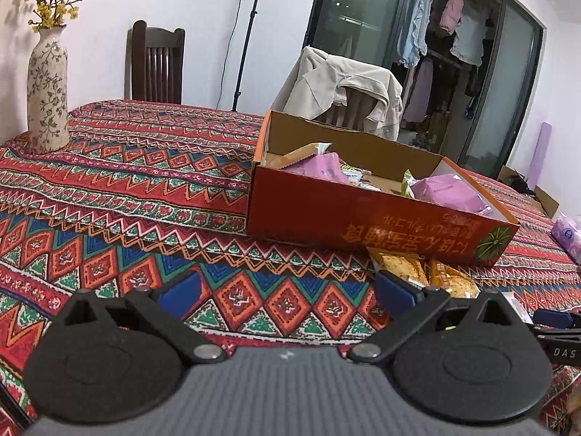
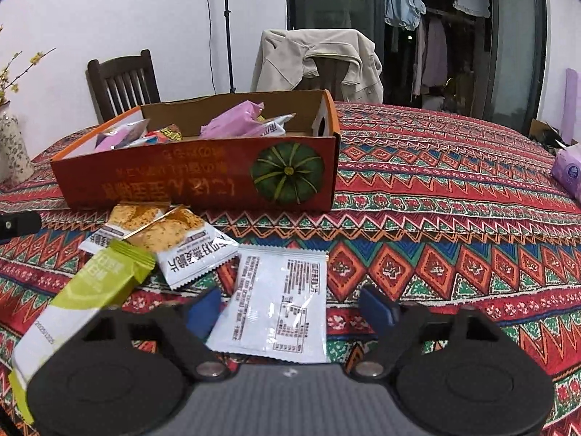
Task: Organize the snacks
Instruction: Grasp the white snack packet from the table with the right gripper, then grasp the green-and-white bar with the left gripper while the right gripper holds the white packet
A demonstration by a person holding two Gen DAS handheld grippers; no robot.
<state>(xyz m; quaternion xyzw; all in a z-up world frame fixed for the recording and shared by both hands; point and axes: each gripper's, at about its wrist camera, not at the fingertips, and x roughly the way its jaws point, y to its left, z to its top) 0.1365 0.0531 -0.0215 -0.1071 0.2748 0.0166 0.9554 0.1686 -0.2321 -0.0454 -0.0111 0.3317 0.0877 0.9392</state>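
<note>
right wrist view: right tongs (image 2: 290, 307) open, empty, astride white packet (image 2: 276, 301); orange box (image 2: 196, 178) at 11 o'clock. left tongs (image 1: 290, 290) open, empty.

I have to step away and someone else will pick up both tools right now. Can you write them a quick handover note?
Left tool: open, holding nothing, over bare tablecloth.
Right tool: open, straddling the white packet, pads not pressing it.
Done: several snacks, pink packets among them, lie in the orange box.
Left: white packet, green packet and two cracker packets still on the cloth in front of the box.
</note>
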